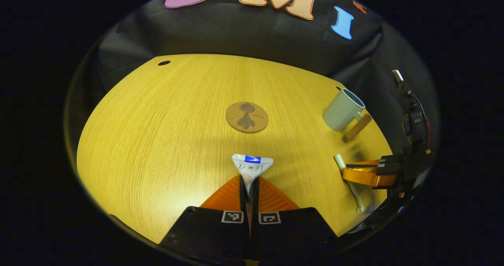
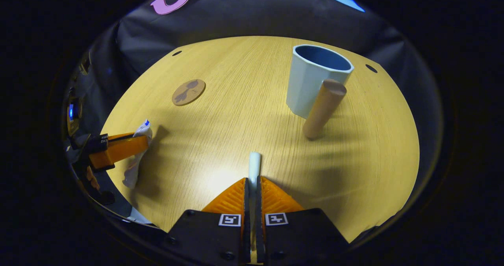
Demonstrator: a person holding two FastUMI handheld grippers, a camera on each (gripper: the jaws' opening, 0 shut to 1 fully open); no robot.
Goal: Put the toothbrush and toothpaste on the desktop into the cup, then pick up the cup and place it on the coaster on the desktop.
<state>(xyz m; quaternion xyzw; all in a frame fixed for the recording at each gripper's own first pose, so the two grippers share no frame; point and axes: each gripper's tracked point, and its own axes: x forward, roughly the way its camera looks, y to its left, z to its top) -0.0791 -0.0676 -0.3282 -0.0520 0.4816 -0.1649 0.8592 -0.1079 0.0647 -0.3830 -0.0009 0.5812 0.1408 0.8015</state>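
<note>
- Both orange fingers of our left gripper [image 1: 249, 181] are pressed onto the toothpaste [image 1: 251, 166], pinching the tube near its narrow part, with its flat crimped end fanning out beyond the fingertips.
- In the left gripper view, we see this gripper pointing forward over the table [image 1: 157, 132], with the toothpaste held out toward the coaster [image 1: 247, 117] that lies farther ahead.
- From the right gripper view, we see the left gripper [image 2: 134, 146] reaching in level from the left edge, and the toothpaste [image 2: 136, 156] hangs from its fingers with the lower end down by the table [image 2: 236, 100].
- Our right gripper [image 2: 252, 183] has its fingers closed on the toothbrush [image 2: 254, 165], whose white end sticks out just past the tips.
- In the left gripper view, we see the right gripper [image 1: 356, 171] coming in sideways from the right edge, and the toothbrush [image 1: 348, 179] runs slantwise through its fingers.
- We find the cup [image 2: 315, 79] upright at the far right of the table, ahead of the right gripper, its mouth open to the top.
- Against the cup leans a brown wooden handle [image 2: 323, 108], tilted toward us, its lower end at the table.
- We see the coaster [image 2: 188, 92] well apart from the cup, toward the far left in the right gripper view.
- In the left gripper view, the cup [image 1: 342, 109] stands to the right of the coaster, near the table's edge.
</note>
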